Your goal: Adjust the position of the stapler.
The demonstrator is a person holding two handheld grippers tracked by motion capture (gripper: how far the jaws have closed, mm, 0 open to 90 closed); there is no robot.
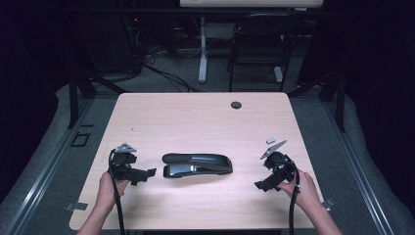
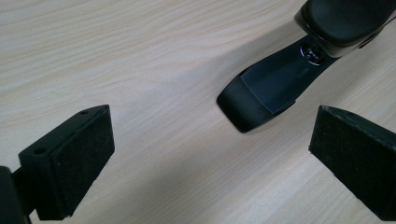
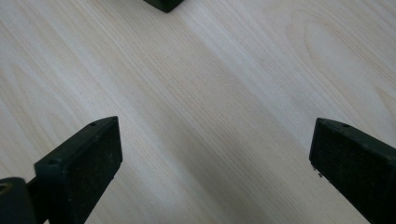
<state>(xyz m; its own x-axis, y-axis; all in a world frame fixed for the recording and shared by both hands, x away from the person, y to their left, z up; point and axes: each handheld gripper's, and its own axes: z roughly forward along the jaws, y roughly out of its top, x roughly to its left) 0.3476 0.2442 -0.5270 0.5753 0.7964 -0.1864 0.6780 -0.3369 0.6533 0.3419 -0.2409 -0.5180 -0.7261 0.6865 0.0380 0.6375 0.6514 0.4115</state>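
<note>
A black stapler (image 1: 196, 165) lies lengthwise at the middle of the light wooden table (image 1: 195, 122). My left gripper (image 1: 145, 174) sits just left of it, open, jaws pointing at its left end. In the left gripper view the stapler's flat base tip (image 2: 261, 95) lies ahead between my wide-apart pads (image 2: 81, 158), untouched. My right gripper (image 1: 262, 185) is to the stapler's right, held low over the table, open with bare wood between its pads (image 3: 88, 163). A dark corner of the stapler (image 3: 163, 3) peeks in at the top of the right gripper view.
A small grey piece (image 1: 270, 140) lies on the table behind the right gripper. A round cable hole (image 1: 236, 105) sits near the far edge. Beyond the table stand a dark chair (image 1: 259, 44) and a white desk leg (image 1: 202, 49).
</note>
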